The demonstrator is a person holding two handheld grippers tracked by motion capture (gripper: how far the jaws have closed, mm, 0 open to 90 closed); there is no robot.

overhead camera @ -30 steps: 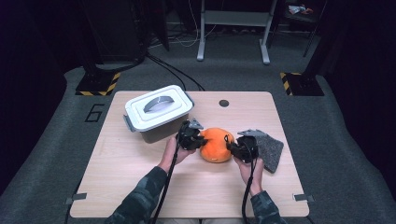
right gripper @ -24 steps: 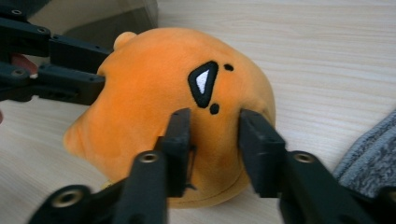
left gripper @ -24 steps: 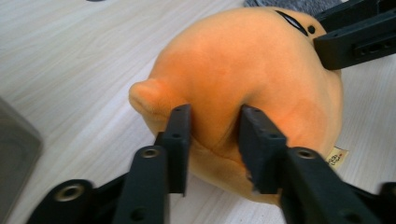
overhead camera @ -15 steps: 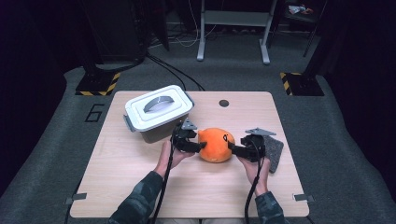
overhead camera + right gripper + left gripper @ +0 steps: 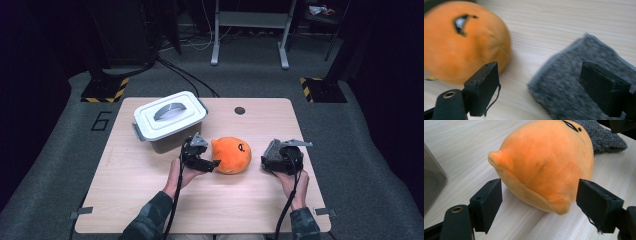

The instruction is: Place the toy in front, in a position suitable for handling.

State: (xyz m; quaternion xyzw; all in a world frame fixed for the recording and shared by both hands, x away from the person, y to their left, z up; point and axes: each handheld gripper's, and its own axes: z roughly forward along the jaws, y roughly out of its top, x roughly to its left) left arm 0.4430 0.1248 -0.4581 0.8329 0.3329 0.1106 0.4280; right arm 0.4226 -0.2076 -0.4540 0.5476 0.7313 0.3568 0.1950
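Left tool point(image 5: 212, 163) (jaws just opened, gripping nothing) sits against the orange plush toy point(image 5: 232, 154); right tool point(image 5: 266, 161), also opened, sits apart to its right over a grey cloth point(image 5: 584, 82).

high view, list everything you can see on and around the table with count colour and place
plush toy: 1, orange, middle of the table, between the two claws
cloth: 1, grey, flat on the table right of the plush toy, under the right claw
storage box: 1, grey with a white lid and handle, back left of the table
table: 1, light wood, centre of the floor
hazard-striped floor plates: 2, black and yellow, beyond the table's far corners
left claw: 1, black, jaws open, either side of the plush toy's near end without touching; they have just been opening
right claw: 1, black, jaws open above the cloth's edge; also just opening
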